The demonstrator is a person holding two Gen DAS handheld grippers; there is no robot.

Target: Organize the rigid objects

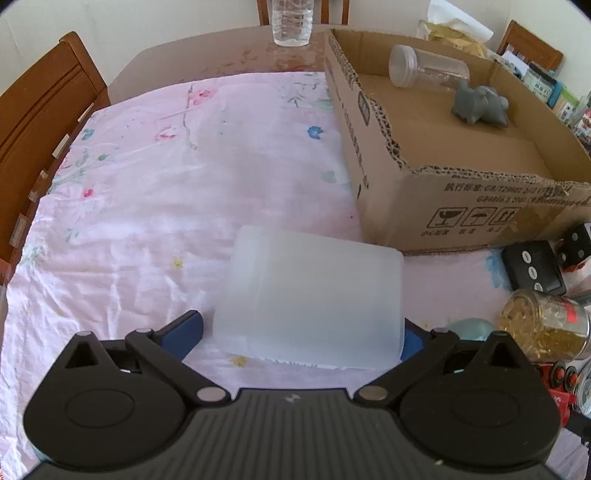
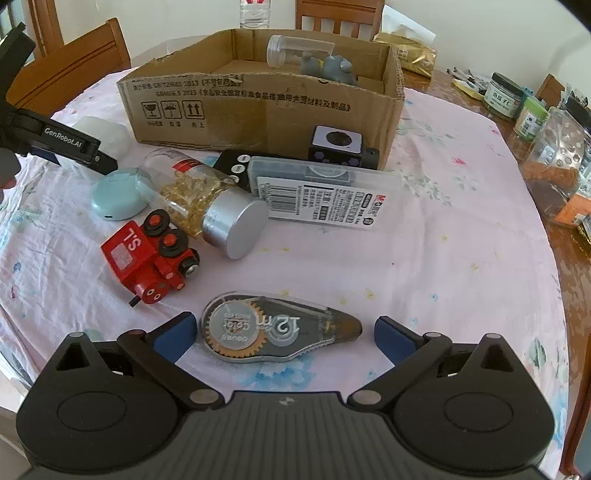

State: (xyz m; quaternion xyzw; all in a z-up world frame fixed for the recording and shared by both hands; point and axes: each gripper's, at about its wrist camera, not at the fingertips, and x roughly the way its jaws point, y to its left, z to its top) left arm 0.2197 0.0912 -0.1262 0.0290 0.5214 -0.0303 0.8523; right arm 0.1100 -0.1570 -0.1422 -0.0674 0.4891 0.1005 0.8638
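My left gripper (image 1: 303, 332) is open around a frosted white plastic box (image 1: 314, 299) lying on the pink cloth; the left finger (image 1: 186, 330) stands a little apart from it, the right finger is mostly hidden behind it. My right gripper (image 2: 284, 334) is open, with a correction tape dispenser (image 2: 277, 334) lying between the fingers, untouched. A cardboard box (image 1: 461, 206) (image 2: 258, 110) holds a clear jar (image 1: 424, 66) and a grey toy (image 1: 480, 105). A red toy train (image 2: 151, 254), a jar of gold bits (image 2: 207, 206) and a pen case (image 2: 325, 192) lie in front of the box.
A teal round case (image 2: 118, 199), a black remote (image 2: 236, 168) and a dark cube (image 2: 336, 146) lie near the box. Jars and packets (image 2: 546, 122) crowd the right table edge. Wooden chairs (image 1: 44, 110) stand at the left and back. A water bottle (image 1: 291, 22) stands behind.
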